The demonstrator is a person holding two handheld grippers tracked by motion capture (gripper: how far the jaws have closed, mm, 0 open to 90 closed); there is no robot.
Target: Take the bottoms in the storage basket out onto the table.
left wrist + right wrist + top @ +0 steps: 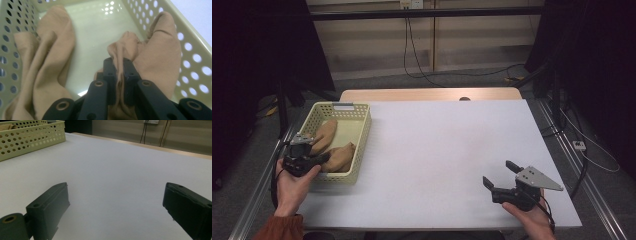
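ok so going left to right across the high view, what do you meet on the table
left hand-held gripper, shut on a tan cloth → cream basket → bare white table top → right hand-held gripper, jaws open

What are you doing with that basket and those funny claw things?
A person holds a gripper in each hand at a white table. The left gripper is down in the yellow basket, with its jaws shut on a fold of tan cloth. A second tan cloth lies in the basket beside it. The right gripper rests over the bare table with its jaws open, holding nothing.
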